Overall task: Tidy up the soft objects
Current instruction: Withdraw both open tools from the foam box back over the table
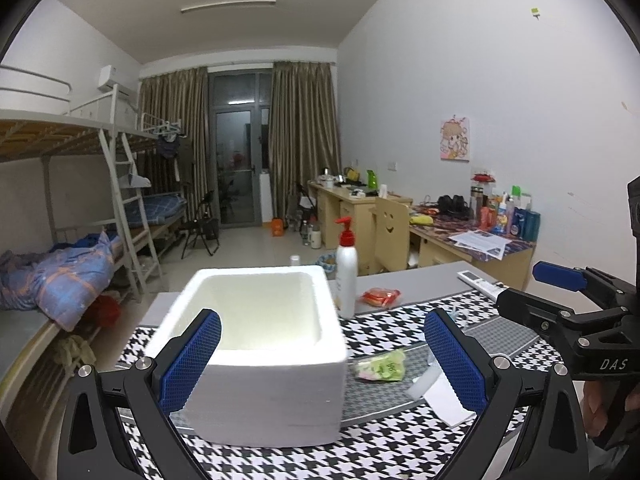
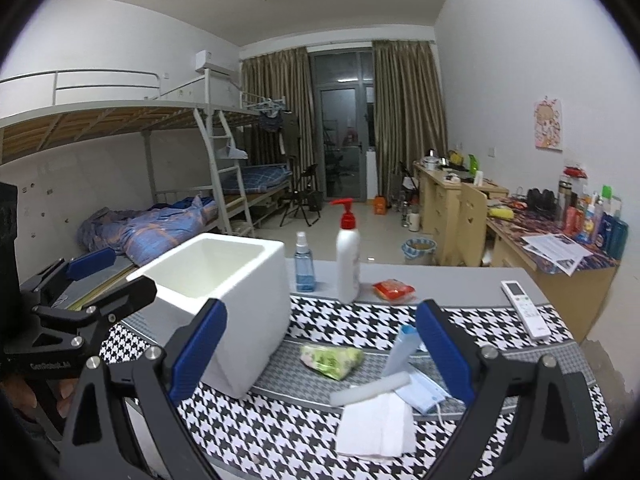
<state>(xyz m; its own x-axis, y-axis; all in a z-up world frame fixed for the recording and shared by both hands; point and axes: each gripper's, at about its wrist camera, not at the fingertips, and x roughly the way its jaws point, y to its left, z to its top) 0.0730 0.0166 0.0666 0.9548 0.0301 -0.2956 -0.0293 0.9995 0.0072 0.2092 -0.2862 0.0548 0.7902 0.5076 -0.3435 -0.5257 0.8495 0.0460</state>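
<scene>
A white foam box (image 1: 260,344) stands open and empty on a houndstooth cloth (image 2: 280,432). Right of it lie a green soft packet (image 2: 332,358), a white foam strip (image 2: 370,390), a folded white tissue (image 2: 376,426), a blue face mask (image 2: 424,394) and a blue-white tube (image 2: 402,350). My left gripper (image 1: 322,348) is open and empty, held above the box's near right corner; it shows in the right wrist view (image 2: 100,276). My right gripper (image 2: 322,340) is open and empty above the packet; it shows in the left wrist view (image 1: 532,292).
A white pump bottle (image 2: 348,264), a blue spray bottle (image 2: 305,266), a red packet (image 2: 394,291) and a white remote (image 2: 524,308) lie at the table's far side. Bunk beds stand left, cluttered desks (image 2: 560,252) right.
</scene>
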